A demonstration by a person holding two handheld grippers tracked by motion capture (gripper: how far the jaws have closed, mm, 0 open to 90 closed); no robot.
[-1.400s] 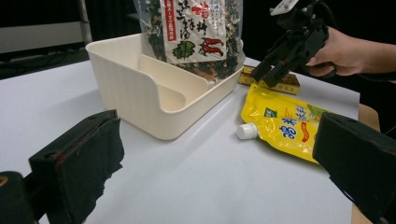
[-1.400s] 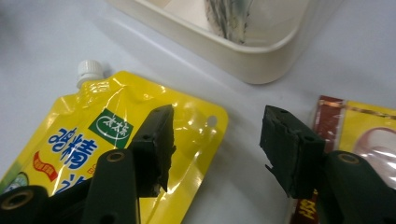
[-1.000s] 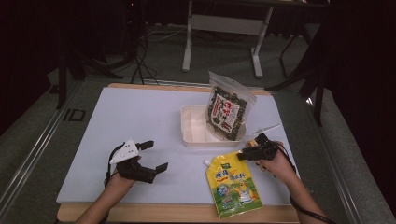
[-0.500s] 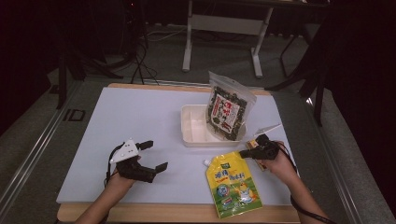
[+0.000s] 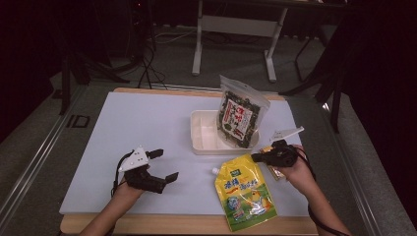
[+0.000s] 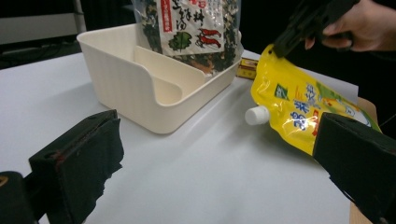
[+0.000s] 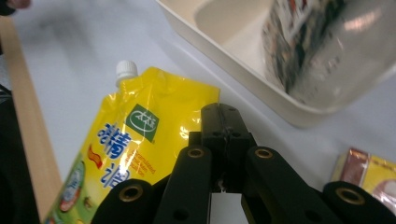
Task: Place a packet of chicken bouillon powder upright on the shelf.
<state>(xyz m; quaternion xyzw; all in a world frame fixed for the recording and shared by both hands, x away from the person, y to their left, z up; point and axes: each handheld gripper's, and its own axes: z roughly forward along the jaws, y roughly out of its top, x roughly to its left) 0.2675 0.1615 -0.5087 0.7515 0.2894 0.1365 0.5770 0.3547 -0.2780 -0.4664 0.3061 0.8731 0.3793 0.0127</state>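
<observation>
High view: the yellow spouted pouch [image 5: 246,191] lies at the near right of the white table [image 5: 123,128], in much the same place as a second ago, its bottom near the wooden front edge. The right gripper [image 5: 255,158] has stayed at the pouch's far top edge, jaws closed together; whether they pinch the pouch is not clear. The left gripper [image 5: 164,164] rests at near left, jaws spread, with open table around it.

Left gripper view: the cream divided tray [image 6: 135,79] holds an upright seaweed bag [image 6: 187,28], and the pouch's white cap [image 6: 257,115] points left.

Right gripper view: a small yellow-and-brown packet [image 7: 369,175] lies right of the pouch.
</observation>
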